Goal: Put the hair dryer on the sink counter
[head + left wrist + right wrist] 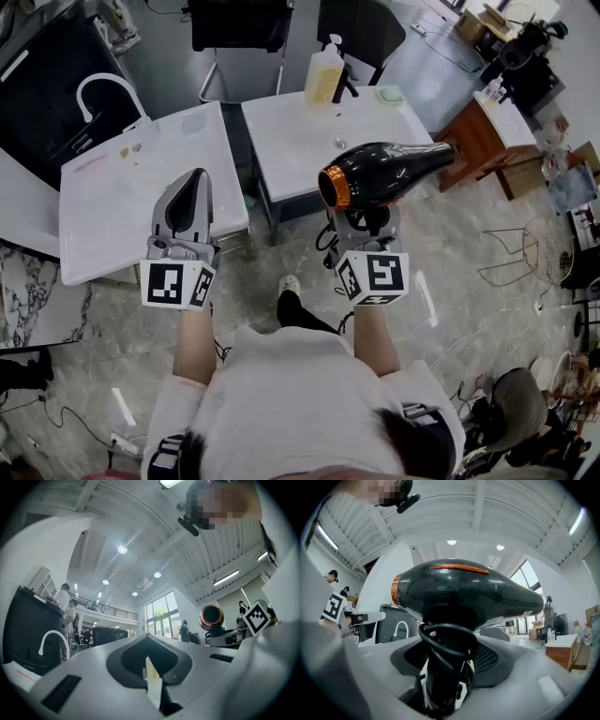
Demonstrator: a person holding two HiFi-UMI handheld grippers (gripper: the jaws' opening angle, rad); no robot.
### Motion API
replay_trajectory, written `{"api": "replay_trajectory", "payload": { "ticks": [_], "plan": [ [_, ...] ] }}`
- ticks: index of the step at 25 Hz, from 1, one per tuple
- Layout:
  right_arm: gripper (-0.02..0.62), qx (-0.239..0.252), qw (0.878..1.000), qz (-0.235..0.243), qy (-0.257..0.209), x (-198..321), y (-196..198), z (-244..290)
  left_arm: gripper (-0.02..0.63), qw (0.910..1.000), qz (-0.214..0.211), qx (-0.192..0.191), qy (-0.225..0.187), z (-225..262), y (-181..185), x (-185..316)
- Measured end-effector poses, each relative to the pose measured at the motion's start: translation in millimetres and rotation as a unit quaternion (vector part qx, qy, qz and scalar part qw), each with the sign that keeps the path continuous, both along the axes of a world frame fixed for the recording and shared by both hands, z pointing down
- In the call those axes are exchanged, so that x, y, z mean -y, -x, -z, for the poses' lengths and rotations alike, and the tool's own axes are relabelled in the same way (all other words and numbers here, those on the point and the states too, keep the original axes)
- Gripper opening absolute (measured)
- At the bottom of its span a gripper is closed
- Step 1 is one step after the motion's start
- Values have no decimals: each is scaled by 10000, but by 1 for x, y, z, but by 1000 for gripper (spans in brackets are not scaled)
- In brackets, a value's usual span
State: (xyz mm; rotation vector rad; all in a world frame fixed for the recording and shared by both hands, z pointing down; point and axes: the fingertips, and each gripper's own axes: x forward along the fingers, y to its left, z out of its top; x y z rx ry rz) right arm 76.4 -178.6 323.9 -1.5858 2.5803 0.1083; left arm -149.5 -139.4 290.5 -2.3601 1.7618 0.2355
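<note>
A black hair dryer (384,172) with an orange ring at its mouth hangs level in the air over the gap in front of the second table. My right gripper (367,217) is shut on its handle, and the cord is coiled round the handle (443,653) between the jaws. The dryer body (459,592) fills the right gripper view. The white sink counter (103,202) with its curved white faucet (105,89) lies at the left. My left gripper (193,180) hovers over the counter's right edge, shut and empty (151,677). The dryer's mouth (211,617) shows at the right of the left gripper view.
A second white table (300,141) stands right of the counter, with a soap pump bottle (323,73) and a small green dish (389,94) on it. A wooden cabinet (487,131) and a wire stool (520,248) are further right. Black chairs (239,23) stand behind.
</note>
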Motion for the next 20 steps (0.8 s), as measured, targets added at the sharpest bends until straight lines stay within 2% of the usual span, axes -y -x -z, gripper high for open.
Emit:
{"api": "replay_trajectory", "payload": {
  "ticks": [10,20],
  "plan": [
    [273,-28,9991,399,114,104,4,2,2,9995,300,14,-33,9,-8,88],
    [273,-293,9924,886,796,175,22,-48,2,9983,572,6,53,-3,-17,147]
  ]
}}
